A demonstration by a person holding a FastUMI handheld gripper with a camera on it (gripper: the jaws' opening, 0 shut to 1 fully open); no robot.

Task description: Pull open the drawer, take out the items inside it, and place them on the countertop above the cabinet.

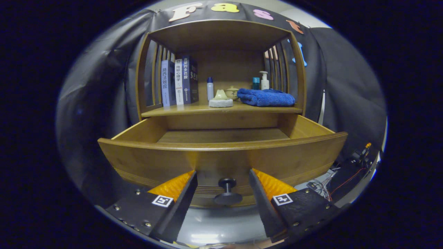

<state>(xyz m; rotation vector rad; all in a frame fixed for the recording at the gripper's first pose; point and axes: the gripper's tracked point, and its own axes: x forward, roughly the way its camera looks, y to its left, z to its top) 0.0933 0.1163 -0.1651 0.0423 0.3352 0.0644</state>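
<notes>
Biggest thing in front of you is the cabinet (221, 38), with the drawer (221, 157) pulled well out from under its bench (193, 110). What you can see of the drawer floor is bare wood; the front wall hides the near part, so can't tell what's down there. Taking the drawer as the landmark: straight above it on the bench, toward the right, there's a folded blue towel (265, 97). Above its left side, a row of books (178, 83) stands upright against the cabinet's slatted wall. Above its middle sits a pale stone thing on a white pad (220, 100), with a small lidded pot (232, 92) just behind it and a little bottle (210, 88) on the books' side. Behind the towel are a pump bottle (264, 81) and a teal container (255, 83). Your tool (223, 181) is spread wide, fingers either side of the knob (227, 192) on the drawer front, not touching it.
</notes>
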